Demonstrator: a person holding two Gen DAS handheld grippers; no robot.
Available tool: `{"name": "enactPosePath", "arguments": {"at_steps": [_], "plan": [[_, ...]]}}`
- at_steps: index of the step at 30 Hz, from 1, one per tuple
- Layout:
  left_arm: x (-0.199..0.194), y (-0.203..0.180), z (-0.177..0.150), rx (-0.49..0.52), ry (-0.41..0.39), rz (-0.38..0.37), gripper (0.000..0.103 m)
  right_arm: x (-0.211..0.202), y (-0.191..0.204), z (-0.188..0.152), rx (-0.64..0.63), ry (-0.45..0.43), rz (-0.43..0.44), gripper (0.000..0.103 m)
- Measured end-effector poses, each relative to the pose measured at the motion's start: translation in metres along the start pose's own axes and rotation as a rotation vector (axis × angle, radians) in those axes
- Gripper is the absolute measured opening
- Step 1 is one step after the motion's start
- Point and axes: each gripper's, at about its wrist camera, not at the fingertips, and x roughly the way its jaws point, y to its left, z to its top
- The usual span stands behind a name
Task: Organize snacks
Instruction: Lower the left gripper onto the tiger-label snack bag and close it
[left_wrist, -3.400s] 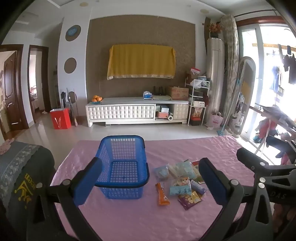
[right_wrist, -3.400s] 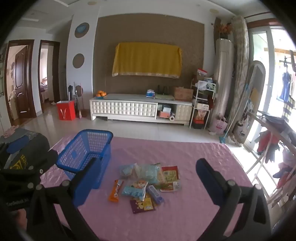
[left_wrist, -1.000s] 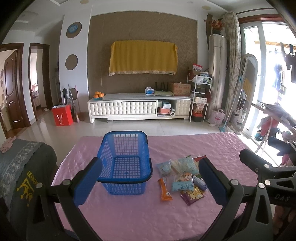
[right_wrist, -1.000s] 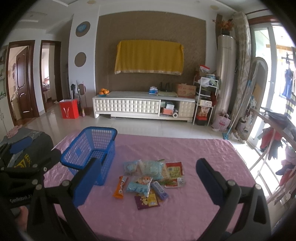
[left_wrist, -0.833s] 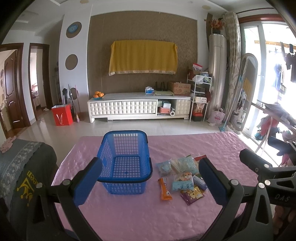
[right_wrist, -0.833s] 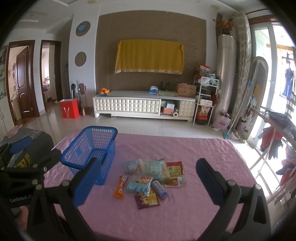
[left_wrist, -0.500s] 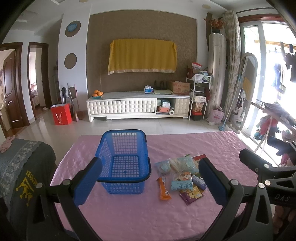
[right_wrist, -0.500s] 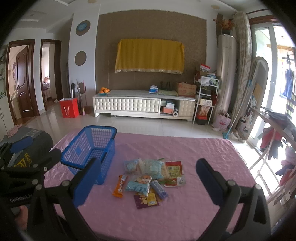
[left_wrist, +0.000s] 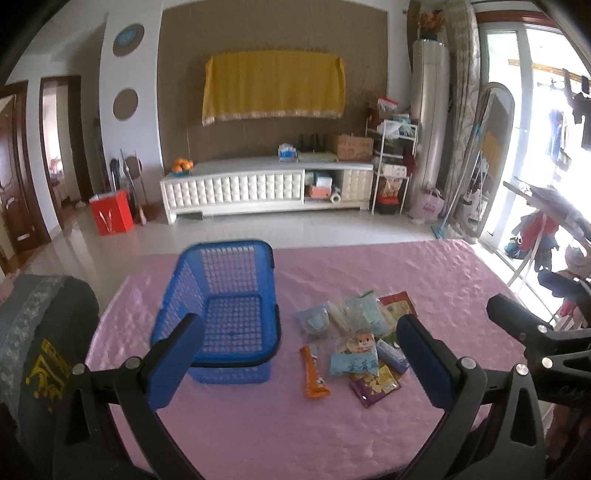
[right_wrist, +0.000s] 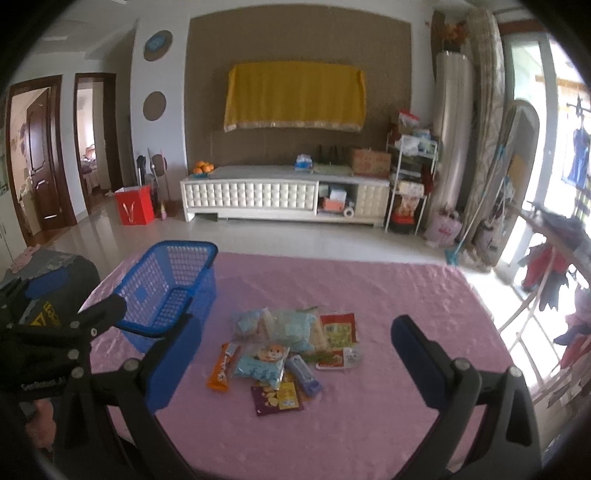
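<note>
An empty blue plastic basket (left_wrist: 225, 306) (right_wrist: 168, 291) stands on the left of the pink table (left_wrist: 424, 280) (right_wrist: 388, 295). To its right lies a heap of snack packets (left_wrist: 354, 343) (right_wrist: 288, 350): an orange bar (left_wrist: 314, 376) (right_wrist: 222, 366), a pale blue bag with a cartoon face (left_wrist: 355, 354) (right_wrist: 264, 363), a purple-and-yellow packet (left_wrist: 375, 384) (right_wrist: 277, 398), a red packet (right_wrist: 338, 326). My left gripper (left_wrist: 295, 365) hovers open above the near table edge, nothing between its blue pads. My right gripper (right_wrist: 291, 363) hangs open over the heap, holding nothing.
A dark cushioned chair back (left_wrist: 40, 332) stands at the table's left. Beyond the table are a tiled floor, a white TV cabinet (left_wrist: 266, 188), a red bag (left_wrist: 110, 216) and a clothes rack (left_wrist: 554, 236) at the right by the window.
Both views have shifted slightly, with the basket and snacks sitting a little lower and nearer in frame. Nothing on the table has moved; both grippers stay open.
</note>
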Motion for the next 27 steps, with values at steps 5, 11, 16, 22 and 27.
{"name": "enactPosePath", "arguments": {"at_steps": [5,11,16,22,27], "plan": [[0.032,-0.011,-0.008,-0.005,0.073,-0.004,0.103,0.033,-0.026,-0.010,0.024,0.083,0.028,0.103],[0.073,-0.033,-0.020,0.018,0.172,-0.031,0.103,0.072,-0.045,-0.027,0.005,0.175,0.068,0.103],[0.116,-0.050,-0.030,0.046,0.267,-0.065,0.103,0.095,-0.059,-0.037,0.027,0.238,0.077,0.103],[0.163,-0.063,-0.035,0.053,0.360,-0.102,0.103,0.121,-0.076,-0.049,0.023,0.282,0.058,0.103],[0.206,-0.074,-0.045,0.093,0.447,-0.107,0.103,0.147,-0.087,-0.057,0.047,0.329,0.052,0.103]]}}
